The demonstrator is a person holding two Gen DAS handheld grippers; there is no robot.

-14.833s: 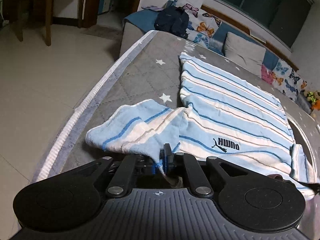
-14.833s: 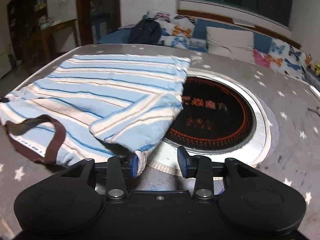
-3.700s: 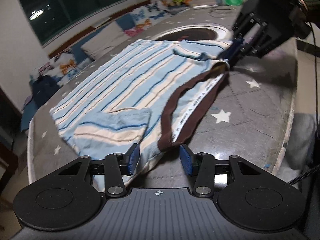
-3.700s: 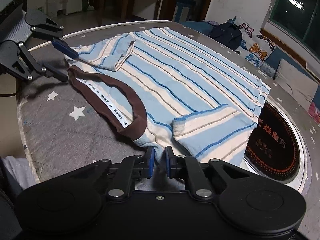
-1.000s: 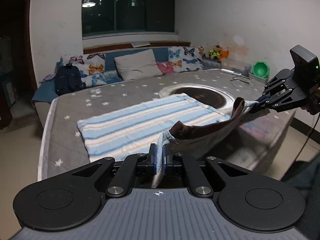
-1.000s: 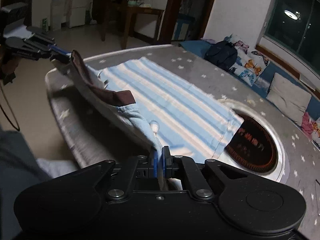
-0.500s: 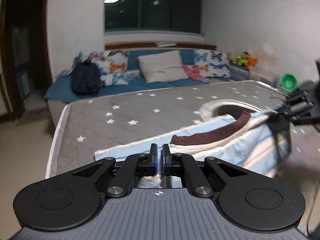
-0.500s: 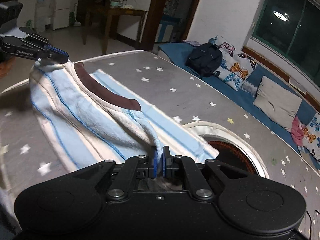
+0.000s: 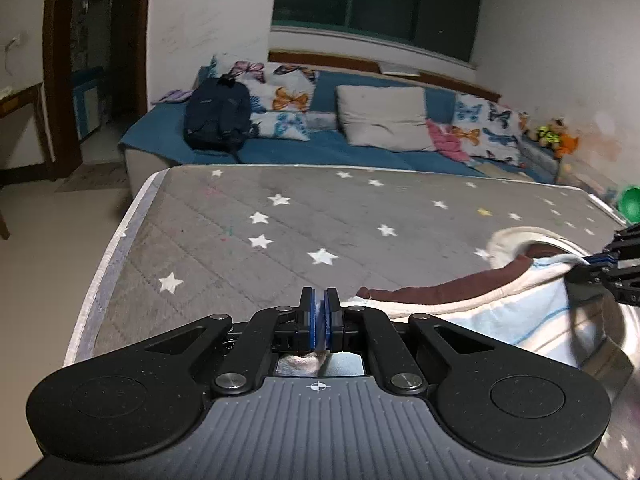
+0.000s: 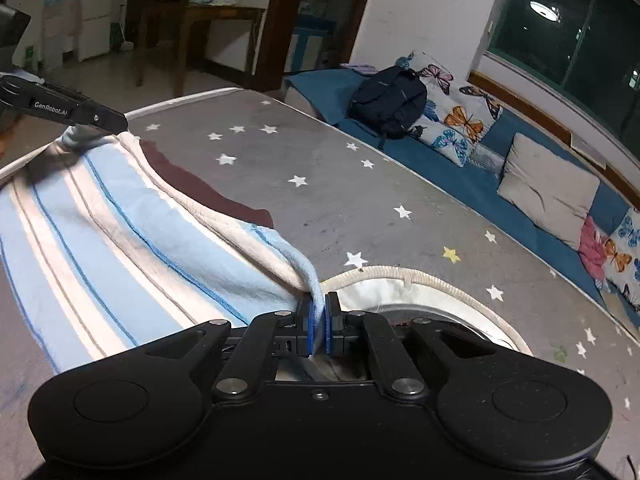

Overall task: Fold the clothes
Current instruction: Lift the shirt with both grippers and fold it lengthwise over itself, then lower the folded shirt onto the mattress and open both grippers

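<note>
A blue and white striped shirt (image 10: 132, 240) with a brown collar (image 10: 192, 188) hangs stretched between my two grippers above the grey star-patterned table (image 10: 320, 168). My right gripper (image 10: 319, 322) is shut on one shoulder of the shirt. My left gripper (image 9: 319, 320) is shut on the other shoulder; it also shows in the right wrist view (image 10: 100, 118) at the far left. In the left wrist view the shirt (image 9: 500, 312) runs right to the right gripper (image 9: 600, 264). The shirt's lower part is hidden below the grippers.
A round white-rimmed inset (image 10: 420, 284) sits in the table near the right gripper. A blue sofa (image 9: 320, 148) with butterfly cushions, a grey pillow (image 9: 384, 118) and a dark backpack (image 9: 218, 114) stands behind the table. A green bowl (image 9: 630, 204) is at far right.
Both grippers have carried the shirt's collar end forward over the table toward the sofa side. The shirt has been lifted from flat on the table and now hangs between them.
</note>
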